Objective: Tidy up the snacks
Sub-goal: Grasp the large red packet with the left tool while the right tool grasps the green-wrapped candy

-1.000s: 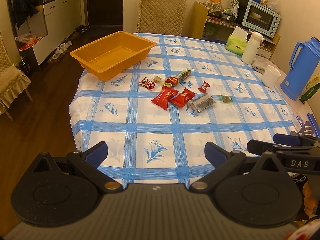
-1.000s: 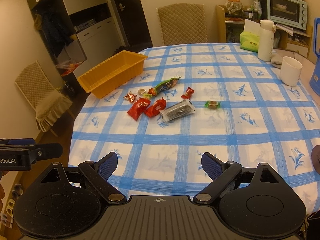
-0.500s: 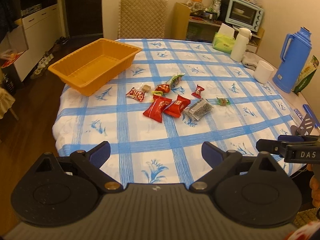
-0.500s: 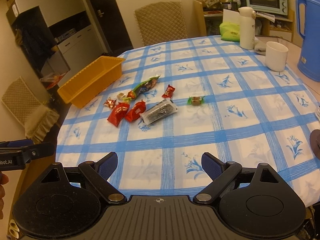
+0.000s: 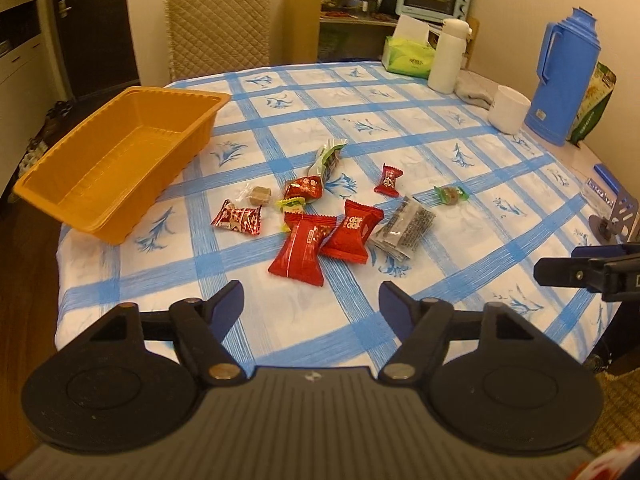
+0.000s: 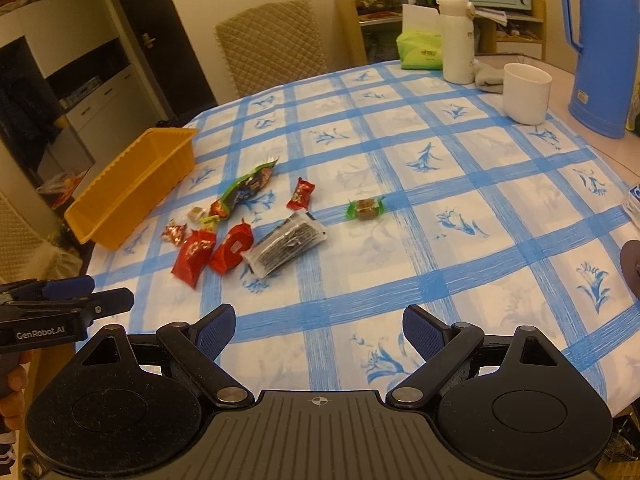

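Observation:
Several wrapped snacks lie loose mid-table: two red packets (image 5: 304, 249) (image 5: 352, 231), a grey packet (image 5: 404, 227), a small red candy (image 5: 389, 179), a green-wrapped candy (image 5: 451, 194) and a long green packet (image 5: 326, 160). An orange basket (image 5: 116, 160) sits at the table's left edge with nothing in it. My left gripper (image 5: 311, 306) hovers over the near edge, short of the red packets; its jaws are closing with nothing between them. My right gripper (image 6: 318, 326) stands open over the near edge, the grey packet (image 6: 286, 246) well ahead of it.
A blue thermos jug (image 5: 562, 76), white mug (image 5: 509, 109), white flask (image 5: 447, 55) and green tissue pack (image 5: 408, 58) stand at the far right. A quilted chair (image 5: 218, 28) is behind the table. The blue-checked cloth (image 5: 460, 152) covers the round table.
Both grippers have moved forward and down toward the snacks, which now look larger. The left jaws have narrowed. No snack has moved.

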Tool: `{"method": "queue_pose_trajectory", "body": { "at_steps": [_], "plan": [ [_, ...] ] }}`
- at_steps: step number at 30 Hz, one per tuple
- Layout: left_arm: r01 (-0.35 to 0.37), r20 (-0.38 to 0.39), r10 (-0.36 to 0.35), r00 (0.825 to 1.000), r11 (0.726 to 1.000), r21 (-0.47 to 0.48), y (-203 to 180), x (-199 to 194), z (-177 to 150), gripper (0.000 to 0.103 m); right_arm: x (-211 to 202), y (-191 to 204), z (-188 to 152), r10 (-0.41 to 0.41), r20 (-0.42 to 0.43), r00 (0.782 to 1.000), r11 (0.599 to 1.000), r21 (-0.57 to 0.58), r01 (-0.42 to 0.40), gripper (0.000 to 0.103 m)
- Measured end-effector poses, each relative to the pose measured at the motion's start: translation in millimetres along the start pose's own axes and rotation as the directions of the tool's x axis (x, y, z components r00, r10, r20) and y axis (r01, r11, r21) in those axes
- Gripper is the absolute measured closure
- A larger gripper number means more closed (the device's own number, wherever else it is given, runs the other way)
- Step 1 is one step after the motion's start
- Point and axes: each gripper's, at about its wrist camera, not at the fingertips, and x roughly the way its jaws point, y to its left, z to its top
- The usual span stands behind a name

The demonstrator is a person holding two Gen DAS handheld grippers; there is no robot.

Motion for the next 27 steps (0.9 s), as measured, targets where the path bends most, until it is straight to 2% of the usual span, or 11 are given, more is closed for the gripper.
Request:
{"method": "queue_pose_trajectory", "body": {
  "at_steps": [4,12,25,27],
  "plan": [
    [0.027,-0.019,-0.026,0.999,0.999,0.044,7.3,23.4,9.6,0.044,10.9,1.5,3.6,-0.029,-0.004,1.000,0.999,0.030,0.029,0.013],
    [0.070,-0.062,-0.065,0.996,0.994,0.089,18.6,64.3,25.3,0.061,25.0,2.8,6.7,-0.074,-0.015,0.997,0.994,0.075,0.075,0.013],
    [0.106,-0.118,-0.090,0.989,0.986,0.132,17.4,104.3,39.9,0.066,35.6,-1.0,10.8,-0.119,-0.020,0.993,0.986,0.118,0.120,0.013],
    [0.109,-0.126,-0.092,0.988,0.985,0.132,16.8,109.0,41.0,0.069,36.9,-0.7,11.4,-0.121,-0.021,0.992,0.986,0.116,0.123,0.013]
  ]
}}
